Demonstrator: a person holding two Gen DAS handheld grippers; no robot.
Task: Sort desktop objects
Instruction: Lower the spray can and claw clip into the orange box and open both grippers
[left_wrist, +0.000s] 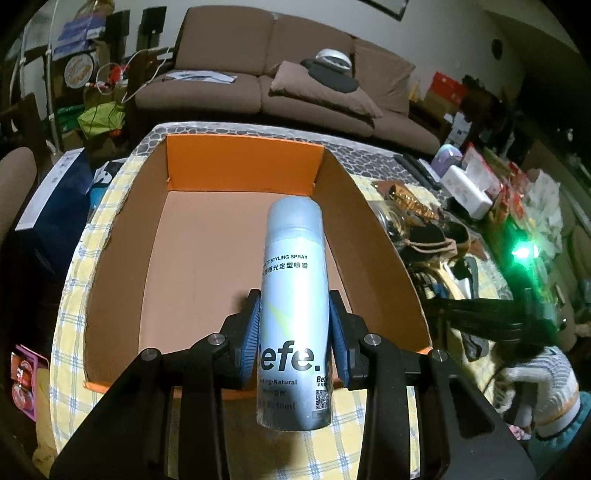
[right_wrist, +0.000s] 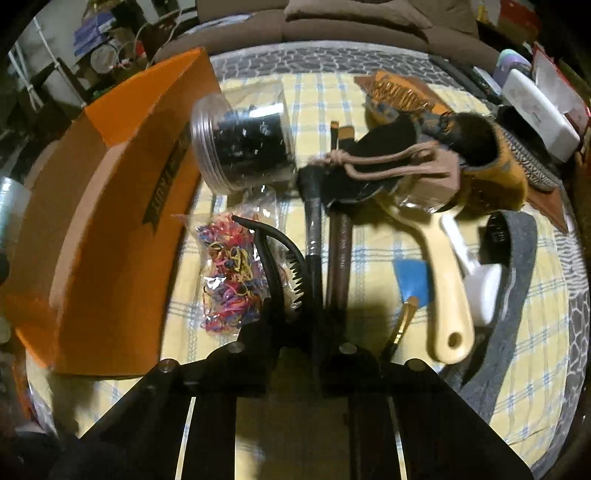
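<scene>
Black jaws of the left gripper (left_wrist: 294, 334) fill the foreground, their blue pads pressed on both sides of a pale blue styling spray can (left_wrist: 294, 314), held tilted with its cap pointing away over an open cardboard box (left_wrist: 122, 258). Orange lines the box's far wall and rim; its brown floor shows nothing inside. It rests on the desk (left_wrist: 70, 314), which wears a yellow checked cloth with a pebble-patterned border. Beyond stands a brown sofa (left_wrist: 280, 85) with cushions; boxes and clutter crowd the room's edges.

From the right wrist view, the box sits left. Beside it lie a bag of coloured elastic bands (right_wrist: 231, 273) and a clear jar of dark pieces (right_wrist: 243, 142). The right gripper (right_wrist: 314, 295) has its jaws narrowed around a black makeup brush handle (right_wrist: 313, 236); its own fingertips are hard to make out. Further right lie a cream-handled brush (right_wrist: 448, 291) and a grey strap (right_wrist: 517, 273).
</scene>
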